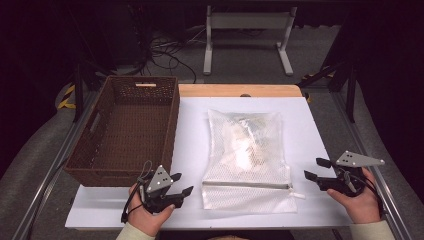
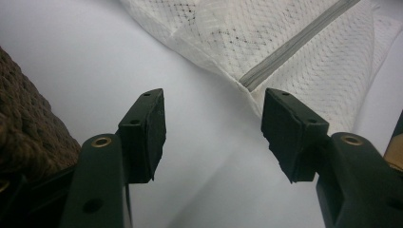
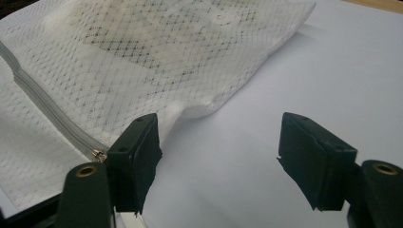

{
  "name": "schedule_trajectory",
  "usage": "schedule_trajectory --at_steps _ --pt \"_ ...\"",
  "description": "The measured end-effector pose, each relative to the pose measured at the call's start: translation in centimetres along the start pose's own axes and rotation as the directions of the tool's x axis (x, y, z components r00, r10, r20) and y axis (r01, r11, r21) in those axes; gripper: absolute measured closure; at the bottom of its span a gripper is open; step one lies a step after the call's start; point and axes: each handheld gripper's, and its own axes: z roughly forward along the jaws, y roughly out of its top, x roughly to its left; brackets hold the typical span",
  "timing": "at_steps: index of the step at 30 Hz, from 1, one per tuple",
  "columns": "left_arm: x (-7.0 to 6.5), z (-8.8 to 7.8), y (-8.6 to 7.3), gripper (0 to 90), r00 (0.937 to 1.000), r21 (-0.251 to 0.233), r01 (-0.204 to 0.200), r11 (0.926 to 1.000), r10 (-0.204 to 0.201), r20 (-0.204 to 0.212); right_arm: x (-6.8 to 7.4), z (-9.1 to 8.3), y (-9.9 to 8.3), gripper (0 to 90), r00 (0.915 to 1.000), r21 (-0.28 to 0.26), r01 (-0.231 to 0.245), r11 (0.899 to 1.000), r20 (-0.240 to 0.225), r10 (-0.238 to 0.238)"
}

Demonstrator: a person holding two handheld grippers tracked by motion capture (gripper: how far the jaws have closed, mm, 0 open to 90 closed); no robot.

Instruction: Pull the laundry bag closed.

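While both our hands rest low at the near edge of the white table [image 1: 320, 115], a white mesh laundry bag [image 1: 247, 160] lies flat between them, its grey zipper [image 1: 247, 184] running along the end nearest us. Left of the bag, our left gripper [image 1: 181, 184] points toward its near corner, jaws parted with nothing in them. Right of the bag, our right gripper [image 1: 316, 168] stands wide open and empty. A brown wicker basket [image 1: 107, 170] sits left of the bag.
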Motion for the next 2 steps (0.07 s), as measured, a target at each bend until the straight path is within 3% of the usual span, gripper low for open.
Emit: schedule_trajectory --at_steps 2 --pt "0.00 -0.01 0.00 41.4 1.0000 0.001 0.000 1.0000 0.000 0.001 0.05 0.01 0.03 29.9 1.0000 0.001 0.003 1.000 0.000 -0.003"
